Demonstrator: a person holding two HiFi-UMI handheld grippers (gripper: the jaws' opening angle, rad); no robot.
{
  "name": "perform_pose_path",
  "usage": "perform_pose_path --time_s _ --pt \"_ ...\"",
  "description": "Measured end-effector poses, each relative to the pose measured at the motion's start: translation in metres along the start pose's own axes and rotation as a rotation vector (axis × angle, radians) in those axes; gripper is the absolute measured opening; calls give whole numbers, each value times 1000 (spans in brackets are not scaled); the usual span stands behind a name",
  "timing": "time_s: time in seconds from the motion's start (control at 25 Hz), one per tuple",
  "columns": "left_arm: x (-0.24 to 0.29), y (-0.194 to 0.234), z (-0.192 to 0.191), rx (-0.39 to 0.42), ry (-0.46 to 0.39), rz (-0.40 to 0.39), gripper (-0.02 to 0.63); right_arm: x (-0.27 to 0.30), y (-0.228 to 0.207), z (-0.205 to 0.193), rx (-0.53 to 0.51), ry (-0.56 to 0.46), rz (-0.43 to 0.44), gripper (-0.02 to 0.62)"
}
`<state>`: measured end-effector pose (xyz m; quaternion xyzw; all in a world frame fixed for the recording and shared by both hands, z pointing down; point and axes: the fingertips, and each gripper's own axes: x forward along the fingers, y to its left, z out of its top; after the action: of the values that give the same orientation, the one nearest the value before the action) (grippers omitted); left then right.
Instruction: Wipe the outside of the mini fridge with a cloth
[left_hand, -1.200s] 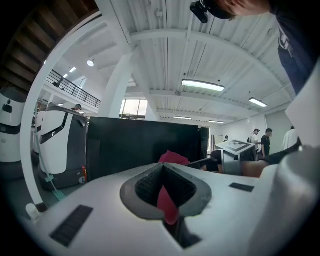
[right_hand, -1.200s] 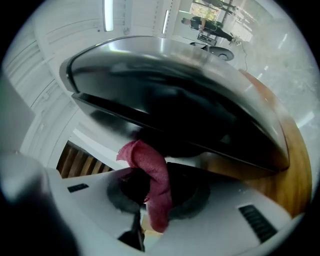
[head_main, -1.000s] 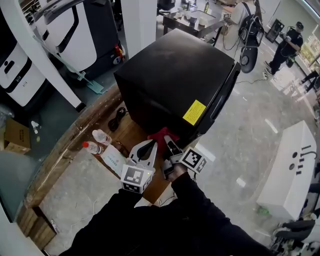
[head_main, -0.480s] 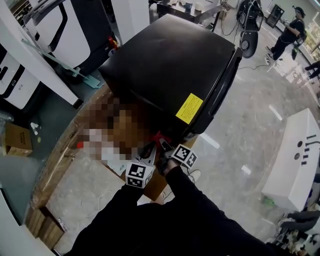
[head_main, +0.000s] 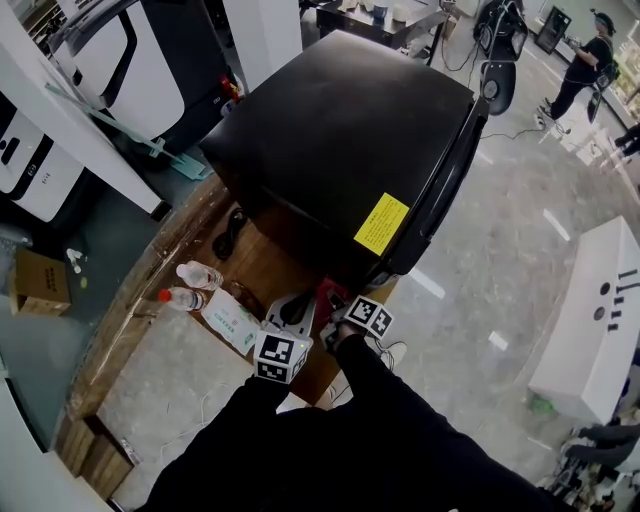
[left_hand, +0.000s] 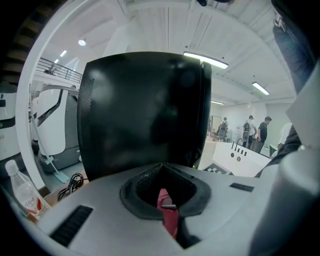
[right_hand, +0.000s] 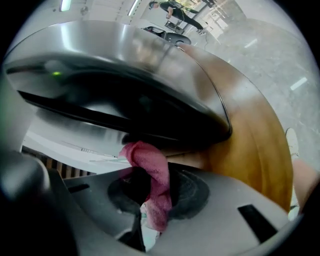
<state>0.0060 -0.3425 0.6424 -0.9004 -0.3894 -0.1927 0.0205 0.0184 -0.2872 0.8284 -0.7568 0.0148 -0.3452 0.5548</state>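
Observation:
The black mini fridge (head_main: 340, 130) with a yellow sticker stands on a wooden table (head_main: 150, 290). My right gripper (head_main: 335, 302) is shut on a red cloth (head_main: 328, 293) at the fridge's lower near corner. In the right gripper view the cloth (right_hand: 150, 165) sticks out past the right gripper (right_hand: 150, 172) towards the fridge's underside (right_hand: 125, 105). My left gripper (head_main: 292, 310) sits just left of it, shut, pointing at the fridge's side (left_hand: 145, 110). A thin red strip shows in the hollow of the left gripper (left_hand: 162, 167).
Two plastic bottles (head_main: 198, 275) (head_main: 180, 297), a white packet (head_main: 232, 320) and a black cable (head_main: 232, 232) lie on the table left of the grippers. A cardboard box (head_main: 40, 282) is at far left, a white bench (head_main: 590, 320) at right. People stand far back.
The two grippers have stayed side by side at the fridge's lower corner. Less of the red cloth shows in the head view than one second ago.

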Motion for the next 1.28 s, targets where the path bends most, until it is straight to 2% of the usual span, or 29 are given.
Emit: perform_pose_path --time_s 0.2,0.28,0.4,0.64,0.84,1.12,1.28 --pt "-12 -15 14 36 -38 -44 5 -47 23 -28 -222 97 28 78" --pt "-18 -28 26 34 -72 -84 5 -78 38 -28 -301 89 69 78" --pt "-26 -49 49 7 -117 -141 5 -126 72 -7 -446 20 144 80" --pt "-31 -106 93 -9 -174 -205 5 -215 150 51 -838 -115 277 78" --pt "-15 -174 127 -8 -205 -251 5 -287 174 112 -1114 -200 351 78" --pt "45 -285 196 31 -260 -271 5 -391 172 221 -1266 -261 379 78" --pt "83 -351 221 33 -276 -289 5 -447 166 274 -1346 -256 426 78"
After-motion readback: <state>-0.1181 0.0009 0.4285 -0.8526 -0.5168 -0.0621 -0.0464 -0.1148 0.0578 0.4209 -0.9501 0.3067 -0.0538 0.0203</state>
